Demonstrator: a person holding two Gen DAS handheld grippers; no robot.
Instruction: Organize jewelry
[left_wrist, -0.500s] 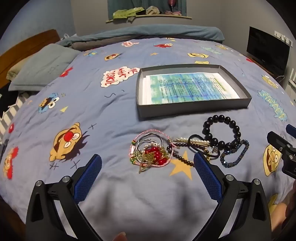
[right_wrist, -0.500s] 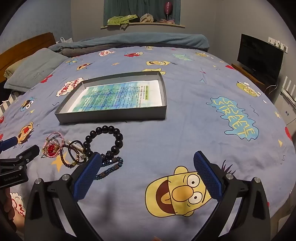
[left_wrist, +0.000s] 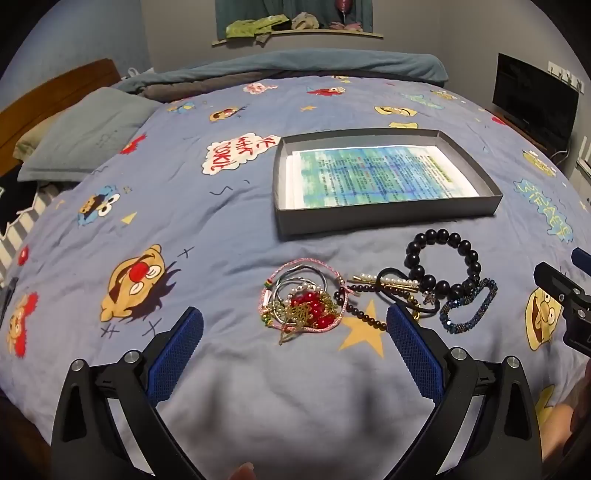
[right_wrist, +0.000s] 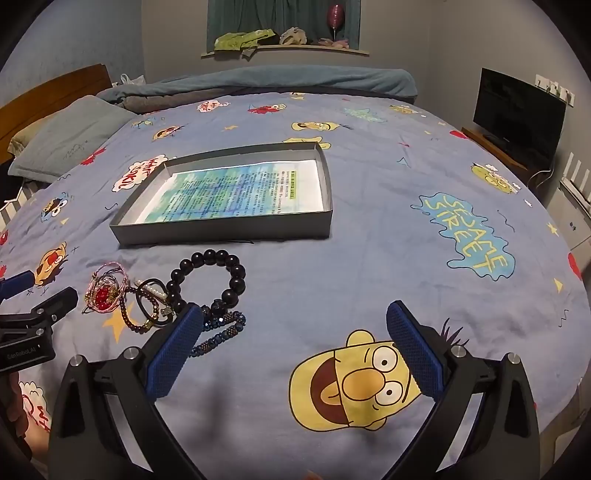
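Fingers (left_wrist: 181, 347) of both grippers apart, empty; jewelry (left_wrist: 373, 299) on bedspread (left_wrist: 221, 229) near box (left_wrist: 384, 216); TV (right_wrist: 517, 110) beyond.

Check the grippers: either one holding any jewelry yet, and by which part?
Nothing held. The left gripper and right gripper are both wide open above the bedspread; the jewelry pile and black bead bracelet lie untouched.
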